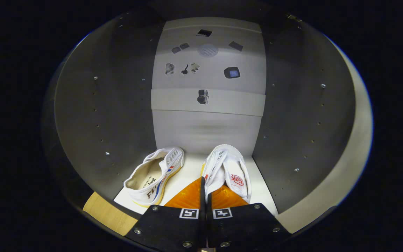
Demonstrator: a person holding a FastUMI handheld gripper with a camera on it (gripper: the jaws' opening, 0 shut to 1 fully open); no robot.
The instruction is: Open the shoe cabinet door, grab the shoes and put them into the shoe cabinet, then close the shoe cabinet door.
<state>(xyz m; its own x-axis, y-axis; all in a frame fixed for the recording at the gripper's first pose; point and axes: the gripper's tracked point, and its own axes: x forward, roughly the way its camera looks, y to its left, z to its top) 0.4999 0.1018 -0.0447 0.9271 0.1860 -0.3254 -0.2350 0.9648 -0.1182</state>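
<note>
Gripper view is looking into the open shoe cabinet. I am holding the right canvas shoe with the gripper, jaws nearly together, pinching its heel edge above the cabinet floor. Left canvas shoe is already lying inside. Releasing and closing the door are remaining, I judge.

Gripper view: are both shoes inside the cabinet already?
Yes. The left shoe lies on the cabinet floor, and the right shoe is inside too, pinched at its near edge by the gripper, jaws nearly together.
</note>
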